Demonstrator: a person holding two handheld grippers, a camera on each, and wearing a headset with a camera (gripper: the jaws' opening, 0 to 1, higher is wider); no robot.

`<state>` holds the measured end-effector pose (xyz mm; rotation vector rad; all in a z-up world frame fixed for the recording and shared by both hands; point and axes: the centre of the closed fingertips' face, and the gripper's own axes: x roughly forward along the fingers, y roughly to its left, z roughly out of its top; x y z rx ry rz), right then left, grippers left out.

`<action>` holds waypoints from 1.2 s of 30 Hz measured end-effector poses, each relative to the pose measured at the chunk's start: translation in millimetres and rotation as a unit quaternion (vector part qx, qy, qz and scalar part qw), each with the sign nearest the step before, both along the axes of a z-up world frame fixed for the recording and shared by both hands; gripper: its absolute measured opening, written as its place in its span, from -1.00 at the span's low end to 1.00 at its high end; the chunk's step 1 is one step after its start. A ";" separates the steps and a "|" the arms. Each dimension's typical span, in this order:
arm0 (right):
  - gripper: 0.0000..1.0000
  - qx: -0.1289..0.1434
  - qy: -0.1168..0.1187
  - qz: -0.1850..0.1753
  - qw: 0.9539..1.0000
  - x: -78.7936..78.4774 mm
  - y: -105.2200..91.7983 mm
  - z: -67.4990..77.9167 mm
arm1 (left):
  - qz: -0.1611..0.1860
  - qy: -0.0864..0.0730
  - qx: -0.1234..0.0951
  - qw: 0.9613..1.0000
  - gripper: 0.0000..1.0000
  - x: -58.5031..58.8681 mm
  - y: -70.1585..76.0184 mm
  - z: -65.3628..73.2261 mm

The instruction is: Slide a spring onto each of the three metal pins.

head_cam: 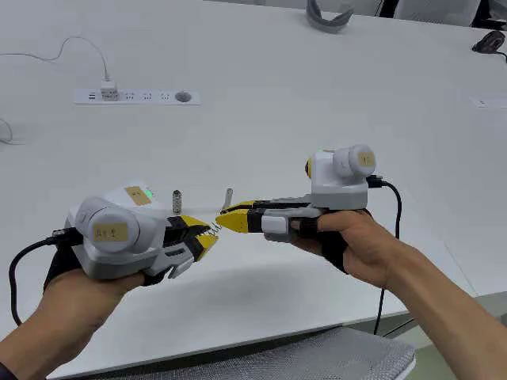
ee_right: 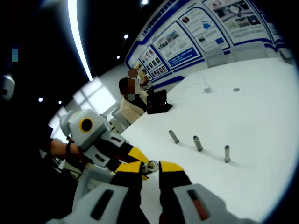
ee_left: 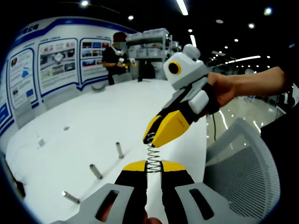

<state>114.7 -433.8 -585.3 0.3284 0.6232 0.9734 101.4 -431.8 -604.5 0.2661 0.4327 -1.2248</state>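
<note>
The small coiled steel-wire spring (ee_left: 151,154) hangs in the air over the white counter (head_cam: 301,103). The left hand-held gripper (ee_left: 148,166) pinches one end and the right hand-held gripper (ee_left: 153,138) the other, both clenched on it. The three short grey metal pins (ee_right: 197,143) stand nearby. The spring looks light, springy and easily kinked, so it probably wants a gentle pinch near one end, with the bore left free.
</note>
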 end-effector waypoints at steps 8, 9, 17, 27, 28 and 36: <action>-0.76 -0.047 -0.024 0.060 0.997 -12.6 10.3 10.7 | -0.016 0.001 0.001 1.000 -0.82 -1.7 -2.3 -3.7; -0.76 -0.057 -0.029 0.069 0.996 -13.4 11.0 11.1 | -0.018 0.001 0.000 1.000 -0.82 -1.9 -2.9 -3.8; -0.75 -0.148 -0.067 0.151 0.975 -20.6 15.1 12.4 | -0.034 0.003 -0.006 0.999 -0.82 -5.5 -6.4 -2.4; -0.74 -0.275 -0.123 0.275 0.913 -29.1 8.9 6.8 | -0.063 -0.006 -0.016 0.998 -0.82 -12.2 -9.2 5.9; -0.73 -0.280 -0.124 0.281 0.909 -29.5 8.8 6.4 | -0.064 -0.006 -0.017 0.998 -0.82 -12.6 -9.7 6.4; -0.74 -0.291 -0.124 0.318 0.894 -33.2 11.7 0.7 | -0.080 -0.018 -0.022 0.996 -0.82 -17.0 -13.6 13.3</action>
